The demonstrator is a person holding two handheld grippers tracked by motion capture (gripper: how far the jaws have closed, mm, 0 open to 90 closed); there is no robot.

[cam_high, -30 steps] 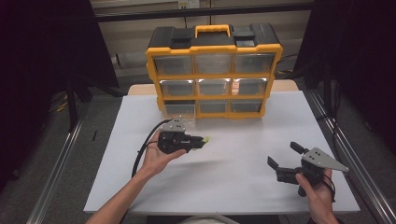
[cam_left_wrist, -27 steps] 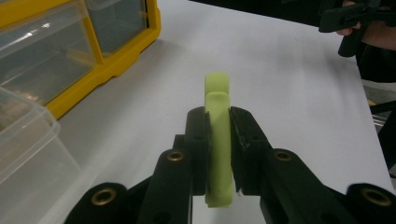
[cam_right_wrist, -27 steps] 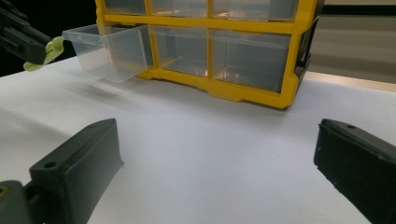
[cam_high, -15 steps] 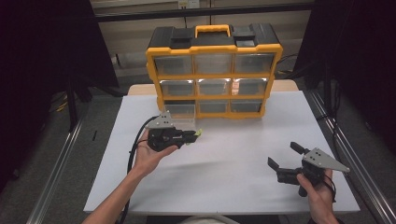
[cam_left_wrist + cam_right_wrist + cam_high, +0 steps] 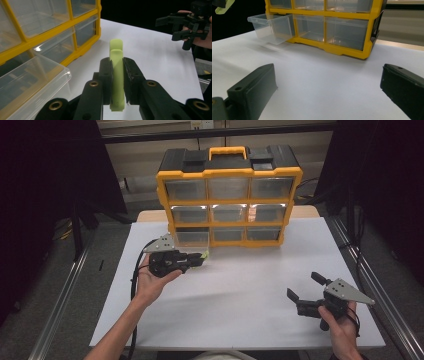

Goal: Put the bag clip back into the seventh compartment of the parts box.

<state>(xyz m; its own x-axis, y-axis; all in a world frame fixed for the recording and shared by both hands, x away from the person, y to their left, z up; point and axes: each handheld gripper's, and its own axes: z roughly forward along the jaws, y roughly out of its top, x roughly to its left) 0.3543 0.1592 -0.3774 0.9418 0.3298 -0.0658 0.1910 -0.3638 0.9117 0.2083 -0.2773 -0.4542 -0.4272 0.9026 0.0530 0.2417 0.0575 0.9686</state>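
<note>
A yellow and black organizer (image 5: 230, 200) with clear drawers stands at the back of the white table (image 5: 240, 295). Its bottom-left drawer (image 5: 191, 238) is pulled out and looks empty. My left gripper (image 5: 199, 258) hovers just in front of that drawer, shut on a small light-green plastic piece (image 5: 204, 255). In the left gripper view the green piece (image 5: 116, 75) stands pinched between the two black jaws, with the drawer (image 5: 30, 82) at the lower left. My right gripper (image 5: 303, 286) rests low at the front right, open, with nothing between its fingers.
Dark metal rails (image 5: 65, 295) run along both sides of the table. The other drawers of the organizer (image 5: 347, 51) are pushed in. A black cable (image 5: 134, 285) trails from the left gripper along the forearm. Bare white tabletop lies between the two grippers.
My left gripper has risen and drifted left, toward the pulled-out drawer, still holding the green piece. The right gripper has kept still.
</note>
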